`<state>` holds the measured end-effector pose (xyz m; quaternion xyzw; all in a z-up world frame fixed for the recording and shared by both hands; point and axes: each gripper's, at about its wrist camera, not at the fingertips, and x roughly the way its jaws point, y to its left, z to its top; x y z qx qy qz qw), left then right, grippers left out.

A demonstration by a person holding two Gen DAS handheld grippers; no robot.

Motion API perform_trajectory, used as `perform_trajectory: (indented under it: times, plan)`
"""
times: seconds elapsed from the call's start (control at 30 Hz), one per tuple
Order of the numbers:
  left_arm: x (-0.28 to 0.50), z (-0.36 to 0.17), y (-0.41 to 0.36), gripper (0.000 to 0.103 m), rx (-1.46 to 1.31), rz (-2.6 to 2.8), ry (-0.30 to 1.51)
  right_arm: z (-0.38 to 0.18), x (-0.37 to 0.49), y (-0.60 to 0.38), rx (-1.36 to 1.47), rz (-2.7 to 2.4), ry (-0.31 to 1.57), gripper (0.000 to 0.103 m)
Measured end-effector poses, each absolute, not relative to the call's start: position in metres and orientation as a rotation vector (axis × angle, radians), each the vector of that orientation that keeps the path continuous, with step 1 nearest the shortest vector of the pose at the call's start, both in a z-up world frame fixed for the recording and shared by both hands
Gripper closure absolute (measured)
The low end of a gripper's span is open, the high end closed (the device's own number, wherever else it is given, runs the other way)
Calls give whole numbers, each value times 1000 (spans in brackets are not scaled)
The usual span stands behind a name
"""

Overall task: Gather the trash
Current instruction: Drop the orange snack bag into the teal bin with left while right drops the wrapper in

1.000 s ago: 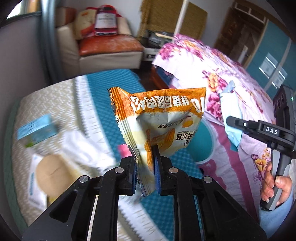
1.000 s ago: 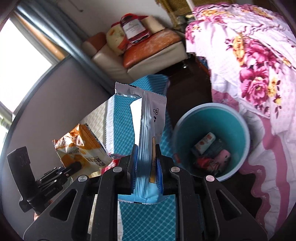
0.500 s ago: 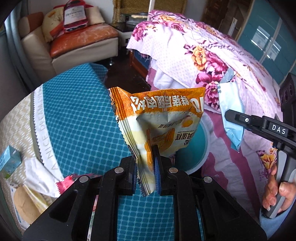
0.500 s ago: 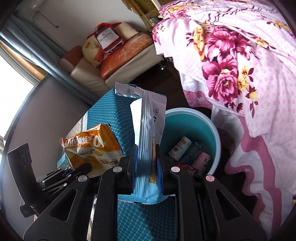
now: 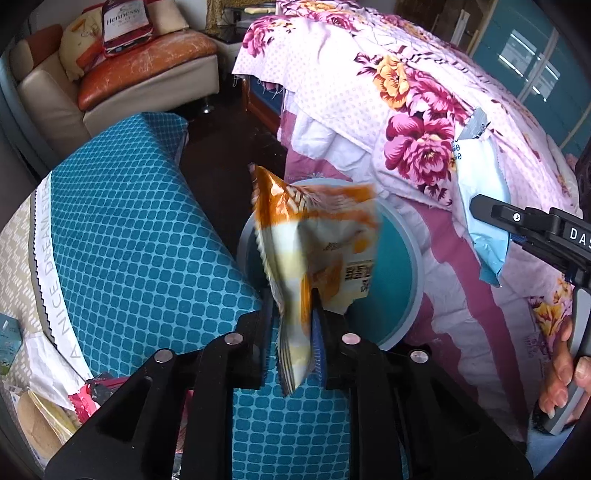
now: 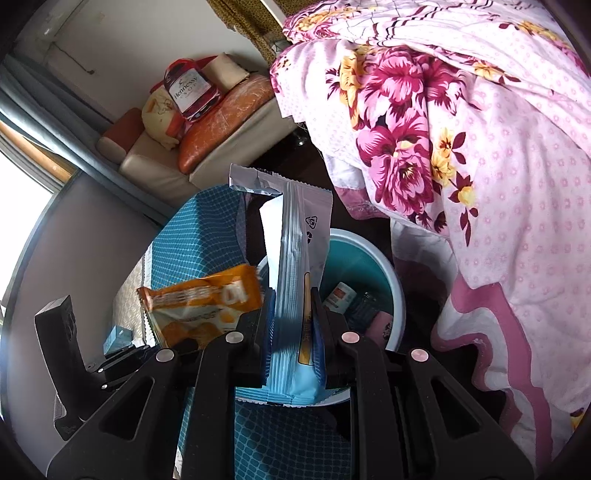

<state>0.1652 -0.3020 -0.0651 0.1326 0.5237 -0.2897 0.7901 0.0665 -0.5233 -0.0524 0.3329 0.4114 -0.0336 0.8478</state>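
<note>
The bin (image 5: 413,266) stands on the floor beside the flowered bedspread (image 5: 424,122). Up and left of the bin is a cloth (image 5: 122,229) reading "A NICE DREAM", with a "Hennessy" cushion (image 5: 123,22) on the sofa beyond. Over the bin, the left gripper (image 5: 291,339) is opening; the orange packet (image 5: 314,236) (blurred) sits loose between its jaws. The right gripper (image 6: 291,332), stamped "DAS", is clamped narrowly on a blue wrapper (image 6: 295,258) above the bin.

Orange snack bag (image 5: 314,243), blurred, between the left tongs (image 5: 291,343) over a teal bin (image 5: 402,266); pale blue wrapper (image 6: 295,280) upright.
</note>
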Motion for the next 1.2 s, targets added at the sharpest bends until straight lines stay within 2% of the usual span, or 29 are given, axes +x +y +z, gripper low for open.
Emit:
perform_trajectory:
  times: [0.03, 0.07, 0.13, 0.2, 0.6, 0.63, 0.7, 0.73, 0.77, 0.83, 0.87, 1.03, 1.2]
  plan:
    - [165, -65, -302, 70, 284, -626, 1126, -53, 67, -524, 701, -73, 869, 86]
    - [165, -64, -302, 56, 282, -624, 1120, -54, 68, -524, 700, -74, 871, 86]
    - [163, -60, -299, 34, 272, -611, 1085, -57, 69, -525, 699, -76, 875, 86]
    - [162, -55, -296, 26, 260, -599, 1059, -58, 70, -525, 697, -77, 880, 86]
    - [163, -41, -254, 23, 175, -552, 1053, -67, 88, -502, 655, -78, 940, 84]
    - [163, -40, -250, 23, 166, -551, 1054, -67, 90, -499, 647, -81, 948, 81]
    - [163, -39, -244, 20, 154, -549, 1055, -68, 95, -492, 635, -86, 959, 65]
    - [162, -38, -240, 15, 150, -544, 1048, -68, 96, -490, 629, -88, 960, 51]
    - [162, -37, -237, 12, 149, -540, 1041, -67, 98, -486, 618, -91, 960, 45]
    - [161, -35, -232, 12, 144, -536, 1033, -67, 100, -482, 609, -87, 962, 40]
    - [160, -35, -229, 12, 137, -537, 1035, -66, 101, -479, 609, -88, 965, 33]
    - [159, -32, -213, 12, 105, -532, 1039, -63, 100, -468, 603, -87, 981, 26]
    - [155, -30, -187, 12, 78, -505, 1037, -57, 100, -455, 592, -75, 1001, 26]
